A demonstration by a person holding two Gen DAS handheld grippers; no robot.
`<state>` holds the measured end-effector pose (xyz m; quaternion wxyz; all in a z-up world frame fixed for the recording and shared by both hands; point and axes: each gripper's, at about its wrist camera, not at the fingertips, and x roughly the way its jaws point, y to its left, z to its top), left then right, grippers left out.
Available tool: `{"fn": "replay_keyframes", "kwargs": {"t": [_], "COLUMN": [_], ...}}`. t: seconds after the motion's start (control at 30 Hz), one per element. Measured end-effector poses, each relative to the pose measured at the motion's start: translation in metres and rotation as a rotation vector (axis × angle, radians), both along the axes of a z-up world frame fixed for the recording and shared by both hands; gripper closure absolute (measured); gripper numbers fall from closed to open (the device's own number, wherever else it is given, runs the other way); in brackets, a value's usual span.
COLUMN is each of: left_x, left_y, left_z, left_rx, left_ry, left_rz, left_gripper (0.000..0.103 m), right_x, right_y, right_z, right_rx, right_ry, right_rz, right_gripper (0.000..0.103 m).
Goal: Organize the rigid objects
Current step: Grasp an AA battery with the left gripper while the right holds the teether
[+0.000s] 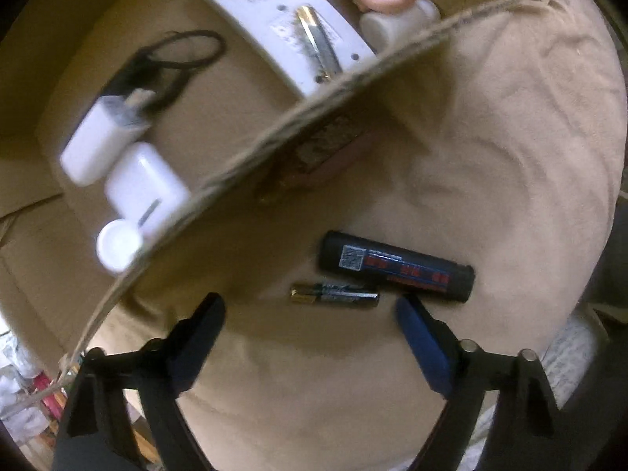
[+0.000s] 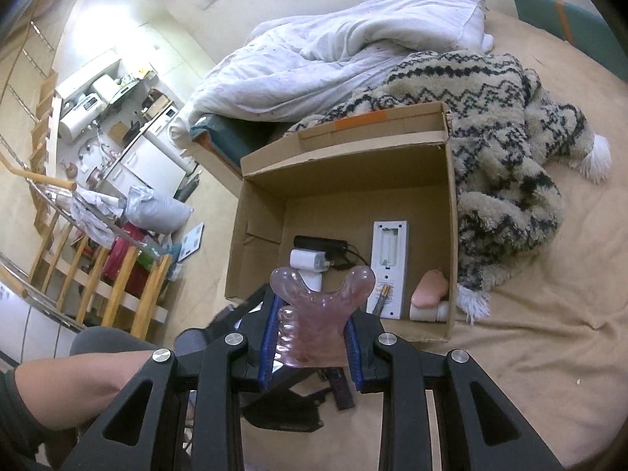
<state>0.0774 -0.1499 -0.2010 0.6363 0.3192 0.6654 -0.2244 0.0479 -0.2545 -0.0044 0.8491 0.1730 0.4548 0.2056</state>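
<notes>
Left wrist view: the left gripper (image 1: 310, 306) is pointing straight down, jaws spread, hovering over a small battery (image 1: 334, 295) on the beige bedsheet (image 1: 490, 157). The right gripper (image 2: 310, 337), angled downward, is pinching a pink plastic piece (image 2: 314, 306) near the cardboard box (image 2: 259, 212).

Black battery (image 1: 396, 266) label blurred, no text legible

One open brown cardboard box (image 2: 353, 180) sits on the bed. Outside it lie two batteries: one small AA battery (image 1: 334, 296) and one larger black cylindrical cell (image 1: 396, 266).
</notes>
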Motion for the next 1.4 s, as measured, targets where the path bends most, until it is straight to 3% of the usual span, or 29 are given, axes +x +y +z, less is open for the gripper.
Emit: {"fn": "replay_keyframes", "kwargs": {"t": [0.13,0.2,0.27,0.73,1.03,1.27,1.4], "left_x": [0.004,0.008,0.01,0.007,0.008,0.013,0.021], "left_y": [-0.002,0.001,0.005,0.041,0.112,0.168,0.18], "left_z": [-0.005,-0.003,0.0,0.018,0.056,0.104,0.134], "left_rx": [-0.011,-0.038,-0.058,-0.012,-0.014,-0.082,-0.133], "left_ry": [0.021,0.042,0.058,-0.004,-0.097,-0.256,-0.369], "left_rz": [0.014,0.046,0.068,0.171,0.372,0.557,0.621], "left_gripper": [0.028,0.04,0.064,0.063,0.063,0.063,0.063], "right_x": [0.001,0.002,0.002,0.0,0.002,0.004,0.007], "right_y": [0.0,0.001,0.002,0.005,0.005,0.003,0.003], "right_z": [0.0,0.0,0.0,-0.003,-0.002,0.0,0.0], "right_rx": [0.002,-0.001,-0.003,-0.034,-0.048,-0.063,-0.075], "right_ry": [0.002,0.003,0.004,0.012,0.009,-0.003,-0.006], "right_rz": [-0.002,-0.002,-0.001,-0.002,-0.015,-0.035,-0.042], "right_gripper": [0.072,0.072,0.072,0.072,0.072,0.072,0.072]}}
